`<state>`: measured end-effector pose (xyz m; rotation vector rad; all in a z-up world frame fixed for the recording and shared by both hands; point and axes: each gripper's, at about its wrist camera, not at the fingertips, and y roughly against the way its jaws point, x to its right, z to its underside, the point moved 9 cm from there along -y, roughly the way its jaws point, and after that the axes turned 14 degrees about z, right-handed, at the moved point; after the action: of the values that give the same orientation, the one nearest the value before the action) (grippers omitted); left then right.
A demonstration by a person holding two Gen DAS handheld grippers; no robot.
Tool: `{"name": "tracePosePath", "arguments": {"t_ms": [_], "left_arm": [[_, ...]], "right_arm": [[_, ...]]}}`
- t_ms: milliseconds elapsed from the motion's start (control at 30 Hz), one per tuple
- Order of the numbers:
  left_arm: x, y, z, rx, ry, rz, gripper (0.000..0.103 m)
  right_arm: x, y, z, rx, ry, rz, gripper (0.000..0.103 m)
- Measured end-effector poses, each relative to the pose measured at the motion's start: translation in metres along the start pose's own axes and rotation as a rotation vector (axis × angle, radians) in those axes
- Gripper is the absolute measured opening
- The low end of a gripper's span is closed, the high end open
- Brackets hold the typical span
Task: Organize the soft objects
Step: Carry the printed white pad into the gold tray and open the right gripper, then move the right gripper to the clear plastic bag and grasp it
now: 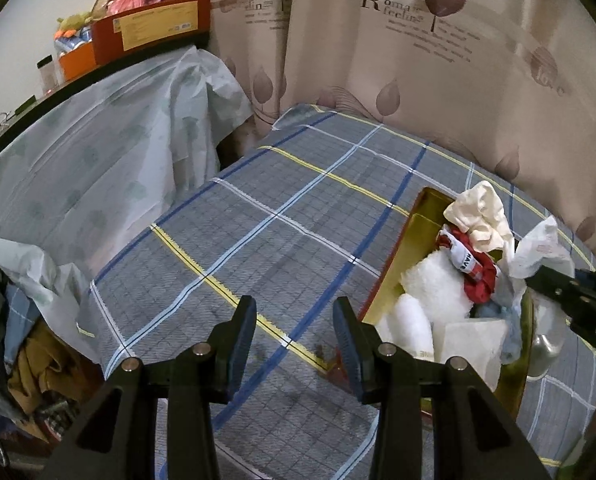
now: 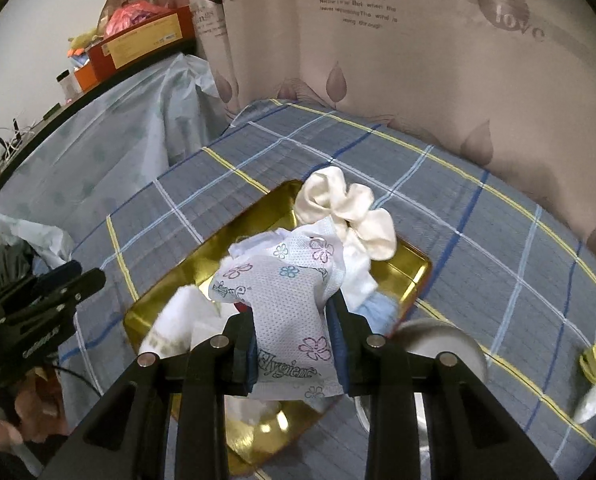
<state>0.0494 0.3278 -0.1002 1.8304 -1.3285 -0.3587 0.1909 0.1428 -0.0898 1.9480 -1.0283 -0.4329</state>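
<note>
A gold tin tray (image 2: 154, 296) lies on the plaid cloth and holds several soft items: a cream scrunchie (image 2: 349, 208), a white fluffy towel (image 1: 433, 284), a red cloth with a label (image 1: 477, 276) and a light blue cloth (image 2: 377, 308). My right gripper (image 2: 294, 336) is shut on a white flower-printed tissue pack (image 2: 286, 280), held just above the tray's near part. In the left wrist view the pack (image 1: 537, 248) hangs over the tray's (image 1: 397, 252) right side. My left gripper (image 1: 294, 332) stands open over bare cloth, left of the tray, with nothing between its fingers.
A silver round metal object (image 2: 437, 340) sits by the tray's right edge. A small white and yellow item (image 2: 595, 364) lies on the cloth at the far right. A printed curtain (image 2: 417, 80) hangs behind. Plastic-covered furniture (image 1: 98, 160) stands left, under a shelf with an orange box (image 1: 150, 28).
</note>
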Motion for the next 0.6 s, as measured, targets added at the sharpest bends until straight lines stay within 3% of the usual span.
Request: {"name": "tracePosePath", "arguments": {"t_ms": [167,333,600], "left_arm": [[-0.003,0.000,0.000,-0.004,0.021,0.008,0.041],[-0.005,0.000,0.000,-0.007,0.026,0.008,0.041],[0.000,-0.002,0.001,-0.007,0.013,0.009,0.041]], "right_arm": [[-0.008,-0.008,-0.003,-0.008,0.000,0.004,0.035],[-0.009,-0.008,-0.003,-0.009,-0.013,-0.005,0.062],[-0.003,0.011,-0.001,0.023,-0.033,-0.031,0.071]]}}
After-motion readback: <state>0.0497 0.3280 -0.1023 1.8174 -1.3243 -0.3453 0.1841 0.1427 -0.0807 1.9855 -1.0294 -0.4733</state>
